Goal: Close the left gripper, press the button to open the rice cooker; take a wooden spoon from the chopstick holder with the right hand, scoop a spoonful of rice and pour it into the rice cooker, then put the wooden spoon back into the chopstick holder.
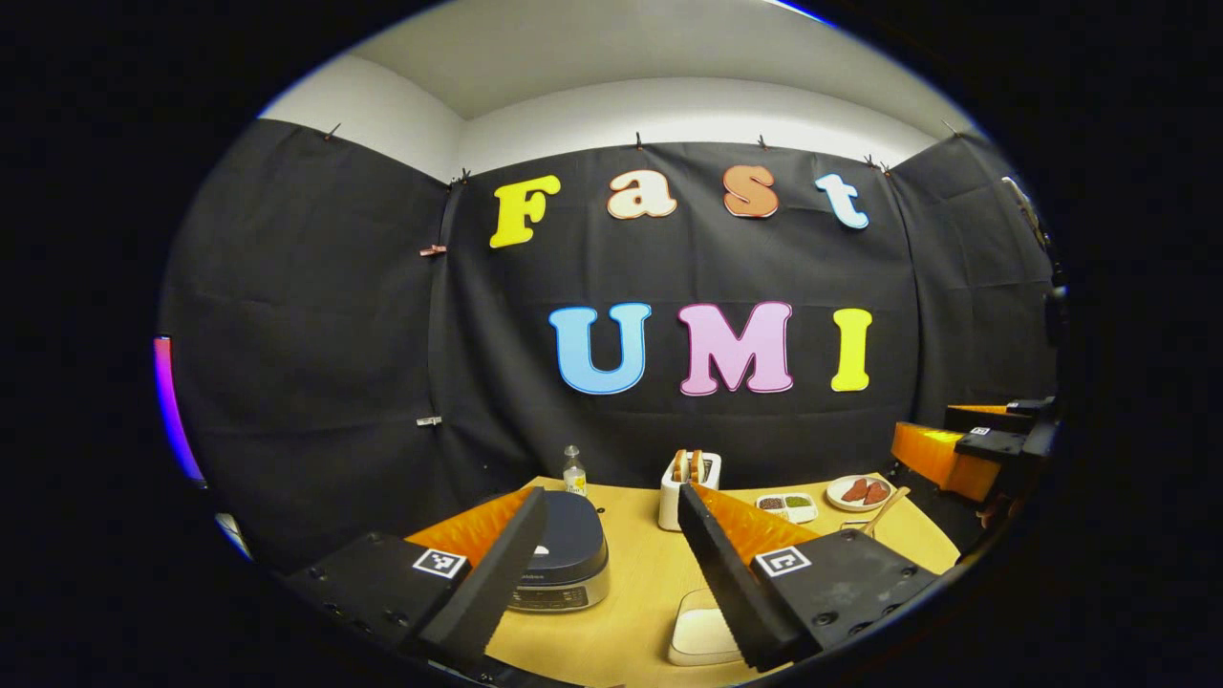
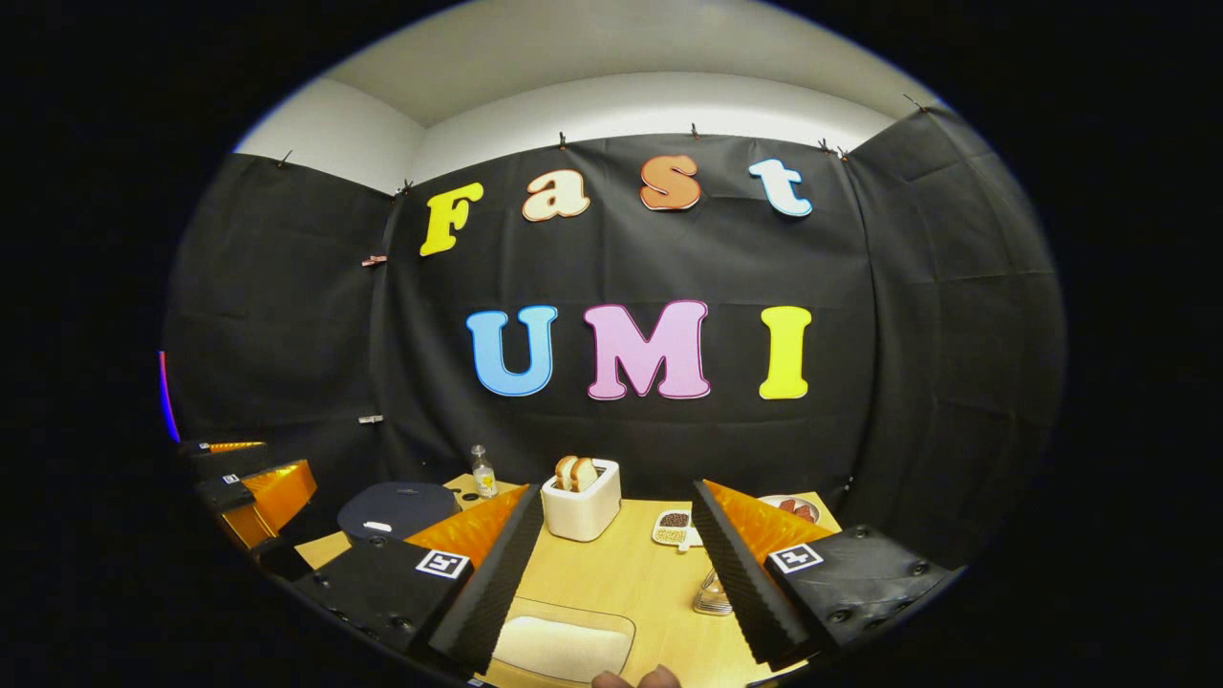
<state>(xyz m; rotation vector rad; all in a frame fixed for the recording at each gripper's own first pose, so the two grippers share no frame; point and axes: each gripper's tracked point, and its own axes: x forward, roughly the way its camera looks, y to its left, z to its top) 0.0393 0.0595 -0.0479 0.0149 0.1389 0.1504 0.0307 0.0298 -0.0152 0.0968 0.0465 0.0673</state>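
Observation:
The rice cooker (image 1: 564, 554) has a dark lid that is down, and it stands on the wooden table just behind my left gripper's left finger. My left gripper (image 1: 611, 497) is open above the table with nothing between its fingers. A shallow container of white rice (image 1: 702, 631) lies near the front edge. At the right, a wooden spoon (image 1: 884, 511) leans out of the chopstick holder (image 1: 855, 527). My right gripper (image 2: 616, 495) is open and empty, with the wire chopstick holder (image 2: 712, 592) beside its right finger, the rice container (image 2: 564, 645) below and the rice cooker (image 2: 396, 511) to the left.
A white toaster (image 2: 581, 502) with bread stands mid-table, with a small bottle (image 2: 483, 473) behind the cooker. A two-part dish of grains (image 2: 674, 526) and a plate (image 1: 857, 492) of red pieces sit at the back right. A person's fingertips (image 2: 635, 678) show at the front edge.

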